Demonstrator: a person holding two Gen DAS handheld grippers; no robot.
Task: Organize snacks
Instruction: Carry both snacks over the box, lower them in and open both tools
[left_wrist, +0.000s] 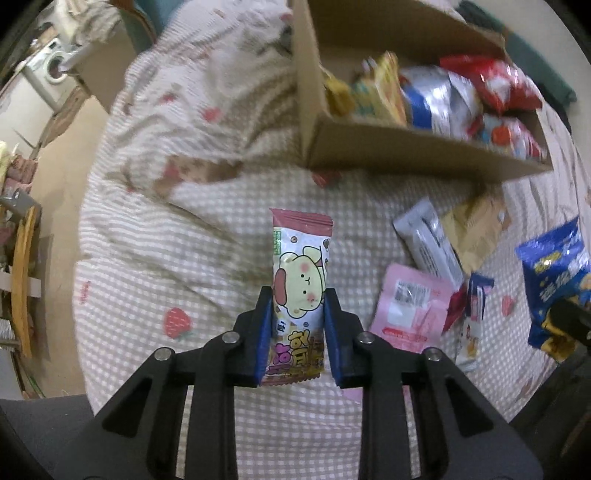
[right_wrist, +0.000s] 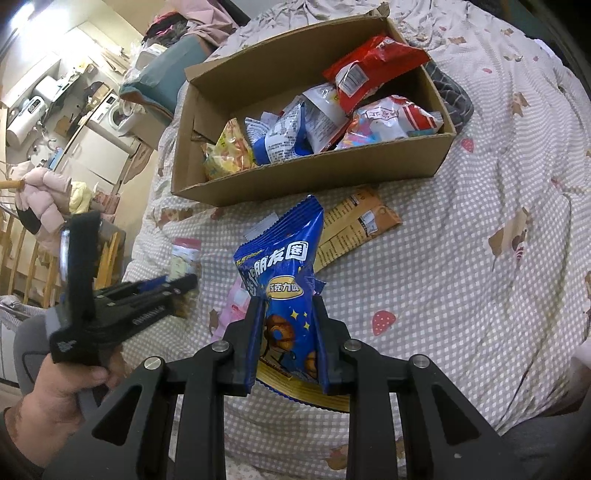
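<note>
My left gripper (left_wrist: 298, 301) is shut on a pink snack packet (left_wrist: 301, 258) printed with a yellow cartoon dog, held above the checked bedspread. In the right wrist view that gripper (right_wrist: 184, 282) shows from the side at the left, blurred, in a person's hand (right_wrist: 62, 384). My right gripper (right_wrist: 286, 304) is shut on a blue snack bag (right_wrist: 284, 280), also lifted off the bed. An open cardboard box (right_wrist: 314, 170) beyond both grippers holds several snack bags, among them a red one (right_wrist: 369, 70) and a yellow one (right_wrist: 229, 151). The same box (left_wrist: 406, 155) fills the left view's upper right.
Loose packets lie on the bedspread (right_wrist: 480, 258) in front of the box: a tan pouch (right_wrist: 354, 229), a pink pouch (left_wrist: 410, 306), a grey sachet (left_wrist: 428, 240). The bed's left edge (left_wrist: 83, 258) drops to a floor with wooden furniture and a washing machine (left_wrist: 51, 66).
</note>
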